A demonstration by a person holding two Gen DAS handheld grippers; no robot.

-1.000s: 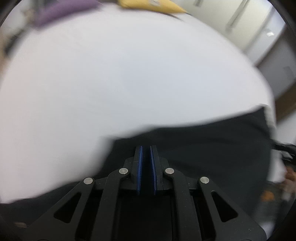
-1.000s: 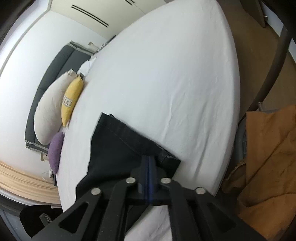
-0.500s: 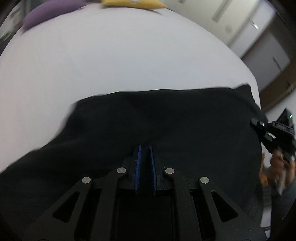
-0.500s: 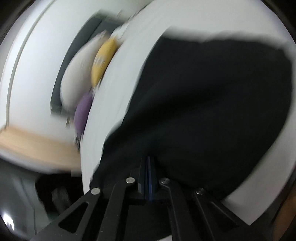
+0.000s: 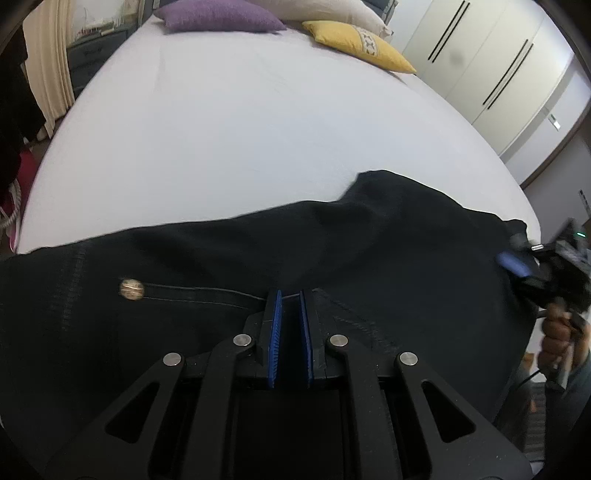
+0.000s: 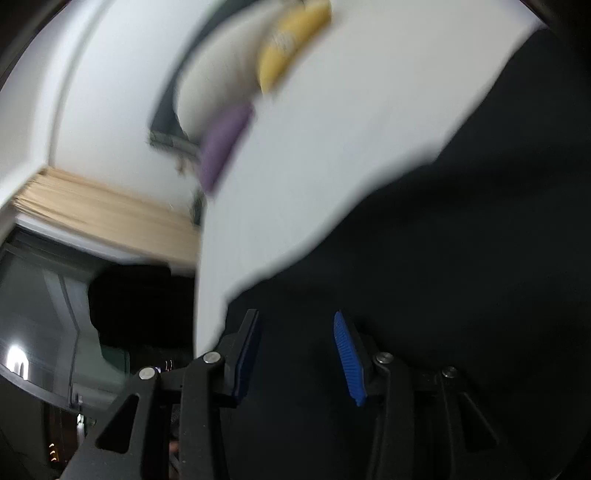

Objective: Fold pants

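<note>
The left gripper [image 5: 290, 295] pinches the black pants [image 5: 369, 258] at a seam, frame centre; the right gripper [image 6: 295, 332] stands spread wide over them. Likely heavy, limp denim, best taken at stiff seams. The white bed [image 5: 240, 129] offers broad open room above, toward the pillows [image 5: 354, 40].

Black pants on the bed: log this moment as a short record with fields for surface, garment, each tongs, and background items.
surface: white bed
garment: black pants spread across the near edge, metal button showing
left tongs: nearly closed on the pants fabric by the fly seam
right tongs: open, over the pants; this view is blurred
background: purple pillow, yellow pillow, white wardrobe
</note>
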